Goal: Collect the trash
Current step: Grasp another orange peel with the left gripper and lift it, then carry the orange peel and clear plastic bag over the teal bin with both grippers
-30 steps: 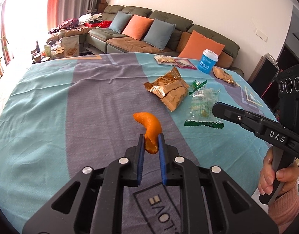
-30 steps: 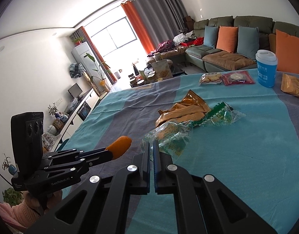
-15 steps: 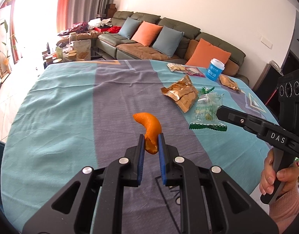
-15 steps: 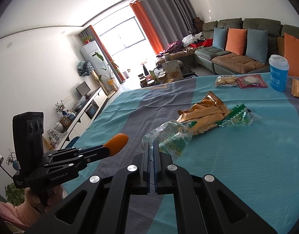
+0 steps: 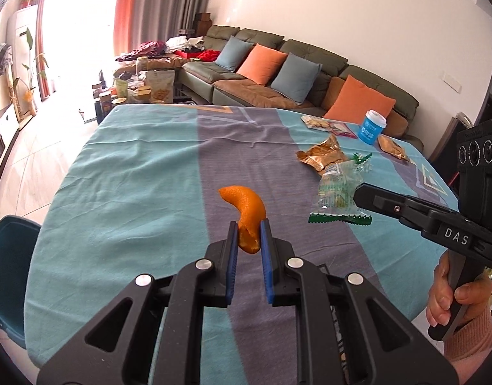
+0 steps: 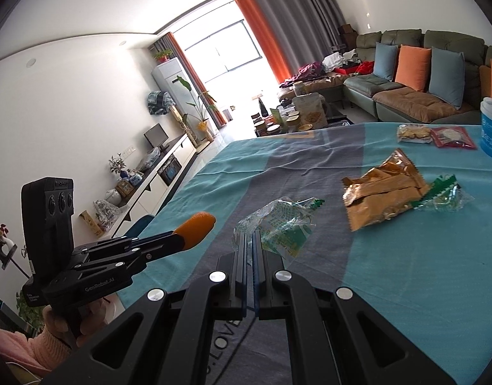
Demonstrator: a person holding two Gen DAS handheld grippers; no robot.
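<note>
A living room with a long sofa and bright window backs the tabletop, draped in a teal and grey cloth. Nearest, the left claw pinches an orange peel by its lower end, the curl sticking up past the tips, clear of the cloth. To its right, the right claw has its jaws pressed together on the edge of a clear green wrapper, which hangs off the tips above the cloth. Beyond that claw lie a gold wrapper and another green wrapper, then two snack packs and a blue cup farthest off. No bin shows in either view. Carrying both pieces well likely means keeping each grip firm and level: the thin film could slip free if jerked, and the peel might tear where it is squeezed.
</note>
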